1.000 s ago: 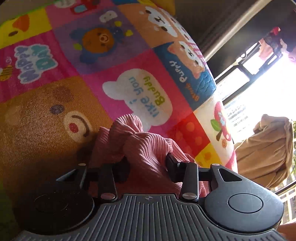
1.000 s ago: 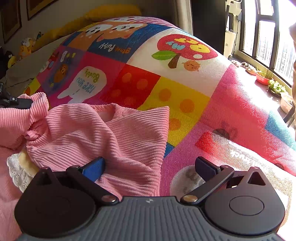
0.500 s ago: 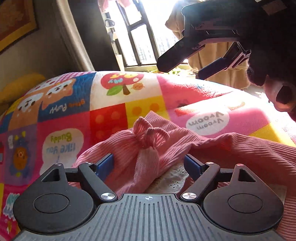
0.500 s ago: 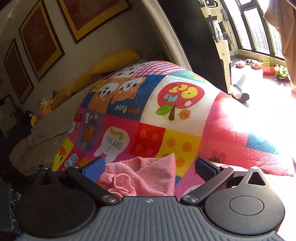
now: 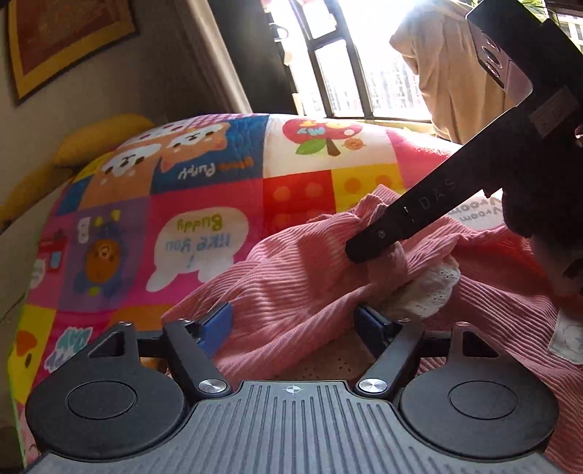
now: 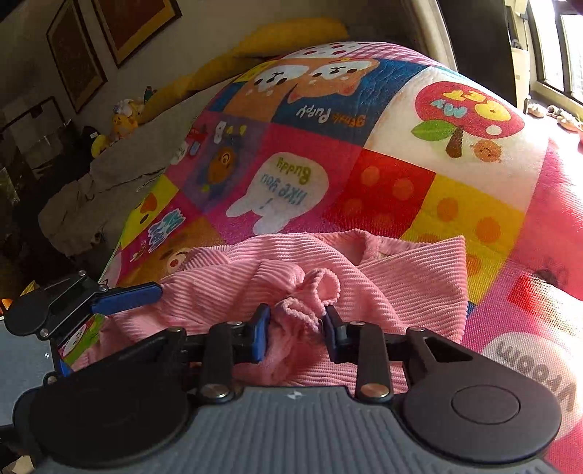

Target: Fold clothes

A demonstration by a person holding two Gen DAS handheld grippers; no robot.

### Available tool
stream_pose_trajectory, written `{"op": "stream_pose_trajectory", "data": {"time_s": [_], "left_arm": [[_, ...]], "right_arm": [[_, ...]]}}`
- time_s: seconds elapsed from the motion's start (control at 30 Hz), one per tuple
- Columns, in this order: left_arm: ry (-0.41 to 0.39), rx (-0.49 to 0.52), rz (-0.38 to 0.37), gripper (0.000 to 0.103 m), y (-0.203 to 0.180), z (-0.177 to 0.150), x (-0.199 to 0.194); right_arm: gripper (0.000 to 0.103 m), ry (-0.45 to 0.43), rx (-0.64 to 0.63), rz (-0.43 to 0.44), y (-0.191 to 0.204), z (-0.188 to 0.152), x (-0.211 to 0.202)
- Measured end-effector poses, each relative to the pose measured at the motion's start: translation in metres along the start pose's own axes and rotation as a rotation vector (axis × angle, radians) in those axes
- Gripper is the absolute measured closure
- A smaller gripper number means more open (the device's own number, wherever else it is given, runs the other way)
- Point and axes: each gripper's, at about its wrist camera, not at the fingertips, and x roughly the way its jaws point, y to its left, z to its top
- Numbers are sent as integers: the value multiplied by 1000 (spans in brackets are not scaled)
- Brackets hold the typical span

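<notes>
Claw work first: my right claw has just been closing and now pinches a bunched knot of the pink ribbed garment low in the middle of the right wrist view. My left claw has been narrowing too, but it stands partly open, with a fold of the same garment between its blue pads and no clear pinch yet. The garment lies crumpled on the patchwork bedspread, with a bit of white lace trim showing at the right of the left wrist view.

I judge this to be the early pick-up step, before any fold is made. Next I would need the left claw to bite a second edge, then draw both apart to spread the cloth flat.

The right claw's arm crosses the upper right of the left view, close to my left claw. A yellow pillow sits at the top, well clear.
</notes>
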Motion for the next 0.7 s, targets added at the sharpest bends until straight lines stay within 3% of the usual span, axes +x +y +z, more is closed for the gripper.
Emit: {"op": "stream_pose_trajectory", "data": {"time_s": [0.03, 0.07, 0.13, 0.27, 0.33, 0.4, 0.47, 0.53, 0.57, 0.63, 0.7], "left_arm": [[1, -3, 3, 55, 2, 1, 3], [2, -6, 5, 63, 4, 3, 5], [-12, -24, -16, 90, 6, 12, 8], [-84, -62, -68, 92, 2, 36, 6], [-91, -52, -101, 91, -6, 40, 8], [-63, -39, -171, 83, -16, 38, 12], [-29, -43, -254, 61, -20, 34, 5], [-34, -71, -310, 30, -12, 33, -6], [-40, -91, -320, 26, -3, 34, -11], [-38, -153, -290, 17, 23, 38, -18], [-1, -243, -209, 16, 59, 41, -13]], "right_arm": [[80, -3, -17, 5, 3, 1, -1], [82, -11, -36, 5, 7, 4, -5], [83, -42, -70, -14, 11, 11, -17], [83, -118, -138, -79, 14, 27, -43], [83, -120, -184, -164, 8, 28, -41], [83, -86, -186, -210, -1, 23, -33], [83, -27, -169, -234, -14, 10, -22], [83, 10, -158, -238, -21, -4, -15], [83, 22, -155, -239, -24, -9, -13], [83, 20, -148, -230, -28, -13, -15], [77, -5, -126, -199, -31, -11, -24]]}}
